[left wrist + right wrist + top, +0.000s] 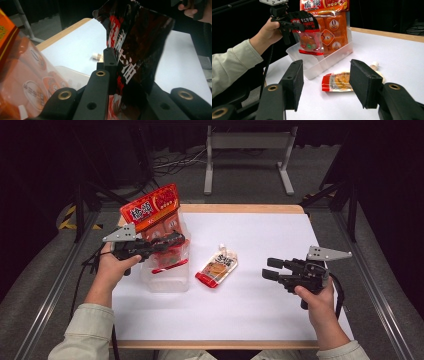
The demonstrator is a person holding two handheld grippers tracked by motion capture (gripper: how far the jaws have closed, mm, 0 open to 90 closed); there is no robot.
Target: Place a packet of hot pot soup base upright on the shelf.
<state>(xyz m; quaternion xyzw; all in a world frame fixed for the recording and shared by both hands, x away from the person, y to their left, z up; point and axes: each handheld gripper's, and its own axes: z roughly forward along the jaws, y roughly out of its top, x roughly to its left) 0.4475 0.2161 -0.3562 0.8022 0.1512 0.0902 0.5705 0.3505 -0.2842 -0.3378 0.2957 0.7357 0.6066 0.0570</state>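
Observation:
My left gripper [172, 241] is shut on the top edge of a dark red snack pouch [170, 260], which hangs over a clear plastic bin [165, 284]. In the left gripper view the jaws [112, 58] pinch that pouch [140, 37], with white characters on its face. A tall orange package [152, 210] stands in the bin behind it. A small spouted pouch [217, 266] lies flat on the white table, apart from both grippers. My right gripper [270, 268] stands open to its right; in its own view the jaws [327, 72] are spread with nothing between them, the spouted pouch [338, 82] beyond.
The white tabletop [260, 310] has a wooden edge at front and back. A metal frame stand [247, 150] sits on the floor beyond the table. The bin [319, 65] is at the table's left side, with the left gripper [287, 23] above it.

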